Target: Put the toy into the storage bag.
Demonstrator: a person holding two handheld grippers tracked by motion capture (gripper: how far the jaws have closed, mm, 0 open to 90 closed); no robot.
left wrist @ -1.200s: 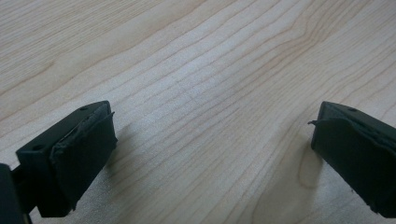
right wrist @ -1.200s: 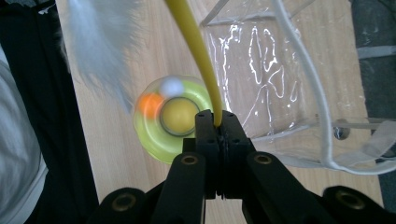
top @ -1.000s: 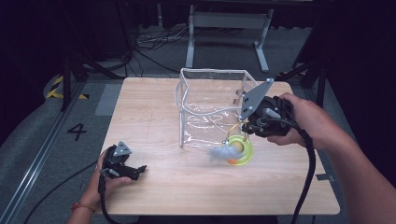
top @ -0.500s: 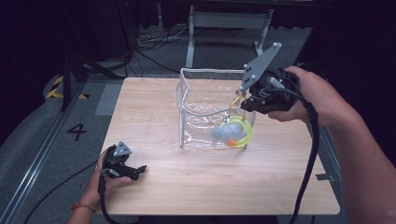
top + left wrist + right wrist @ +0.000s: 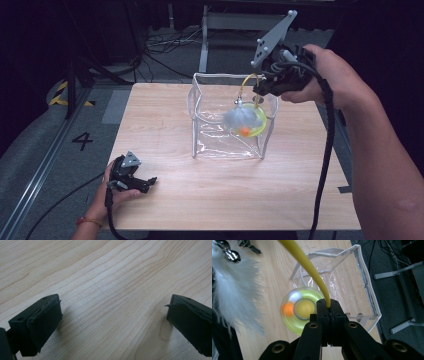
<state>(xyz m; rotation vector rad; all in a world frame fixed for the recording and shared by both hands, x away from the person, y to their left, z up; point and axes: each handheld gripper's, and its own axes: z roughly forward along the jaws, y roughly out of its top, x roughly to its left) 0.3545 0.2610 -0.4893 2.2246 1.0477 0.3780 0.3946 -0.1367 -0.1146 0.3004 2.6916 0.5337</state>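
Cat toy (image 5: pixel 246 120): yellow-green translucent disc with an orange ball inside, a bent yellow wand (image 5: pixel 312 270), and a tuft of white feathers (image 5: pixel 234 290) under a small silver bell (image 5: pixel 229 253); suspended in the air by the wand, disc hanging over the open top of the clear bag (image 5: pixel 200 107), near its right rear corner; whether the disc is already below the rim cannot be told from the high view; seen from the right gripper view directly beneath the jaws, with the bag opening behind it.

Right gripper (image 5: pixel 260 91): jaws closed tight on the yellow wand, pads pressed together with the wand emerging between the tips; held by the right hand (image 5: pixel 325 75) above the rear right of the bag, grey three-cornered plate tilted up and away; black cable (image 5: pixel 327 150) trailing down along the forearm.

Clear bag: soft transparent plastic, box-shaped, white-edged rim, standing upright and open at the middle rear of the table (image 5: pixel 165 130); crinkled film visible at the bottom; no other contents discernible through the walls.

Left gripper (image 5: pixel 150 182): resting low on the front left of the table, held by the left hand (image 5: pixel 112 192), well apart from the bag; jaws spread wide in the left gripper view, bare wood grain between the pads, nothing gripped.

Surroundings: pale wooden table on a grey floor; digit 4 (image 5: pixel 82 140) marked on the floor to the left.
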